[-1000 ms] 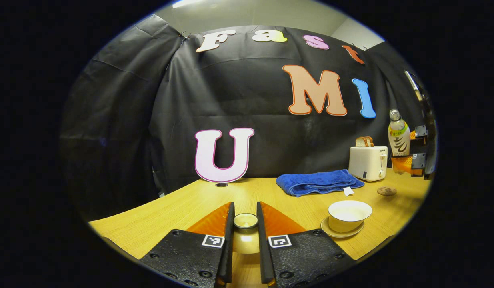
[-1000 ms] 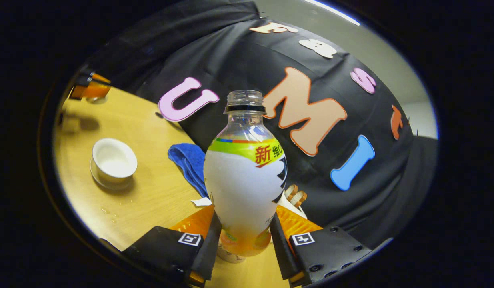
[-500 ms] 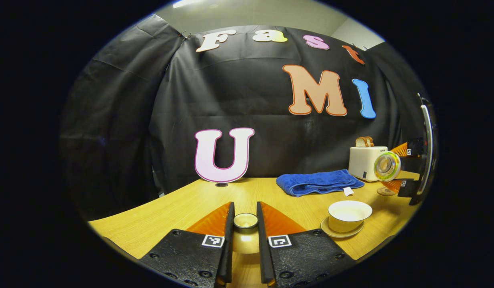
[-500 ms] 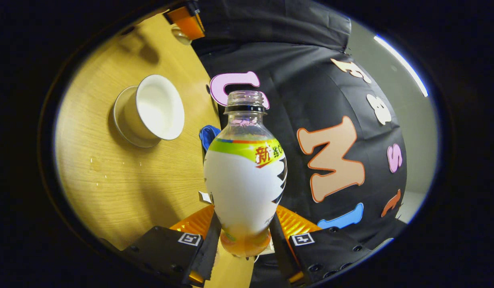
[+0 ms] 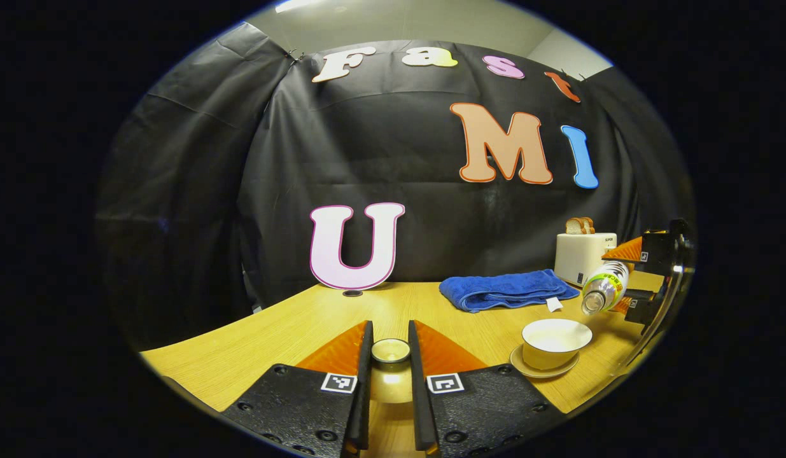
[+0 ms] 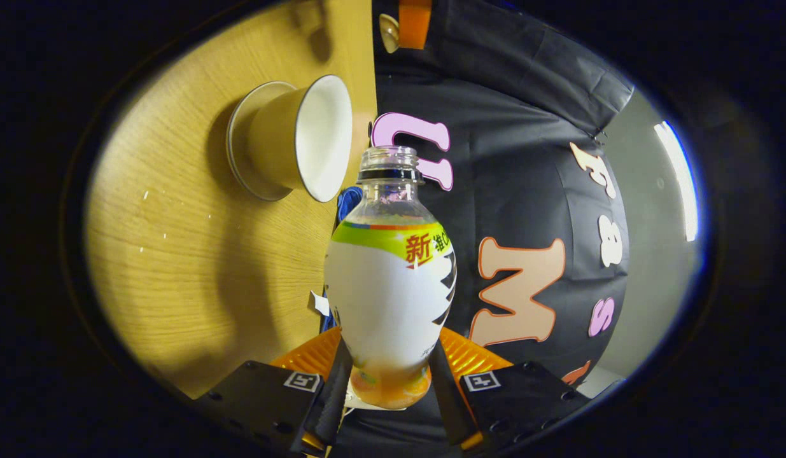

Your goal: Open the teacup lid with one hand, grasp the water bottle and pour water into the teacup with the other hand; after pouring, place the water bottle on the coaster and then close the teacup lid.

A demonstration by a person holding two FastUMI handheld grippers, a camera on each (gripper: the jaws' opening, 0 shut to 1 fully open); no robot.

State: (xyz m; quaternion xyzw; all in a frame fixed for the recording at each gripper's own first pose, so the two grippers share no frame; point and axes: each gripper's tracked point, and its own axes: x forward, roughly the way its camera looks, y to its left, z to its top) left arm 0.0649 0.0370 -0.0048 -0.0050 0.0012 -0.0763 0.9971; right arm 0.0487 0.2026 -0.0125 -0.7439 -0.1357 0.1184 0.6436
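My left gripper is shut on the knob of the pale teacup lid, held just over the table's front. The open white teacup stands on its saucer to the right. Above its right rim the water bottle lies tilted, mouth down toward the cup, in my right gripper. In the right gripper view my right gripper is shut on the base of the uncapped bottle, whose mouth sits beside the teacup. I see no stream of water. The left gripper with the lid shows far off.
A folded blue towel lies behind the teacup, and a white toaster with bread stands at the back right. A few water drops dot the wooden table near the saucer.
The right gripper has swung the bottle from upright to mouth-down and brought it left and lower, over the teacup's rim. The left gripper and lid have stayed still.
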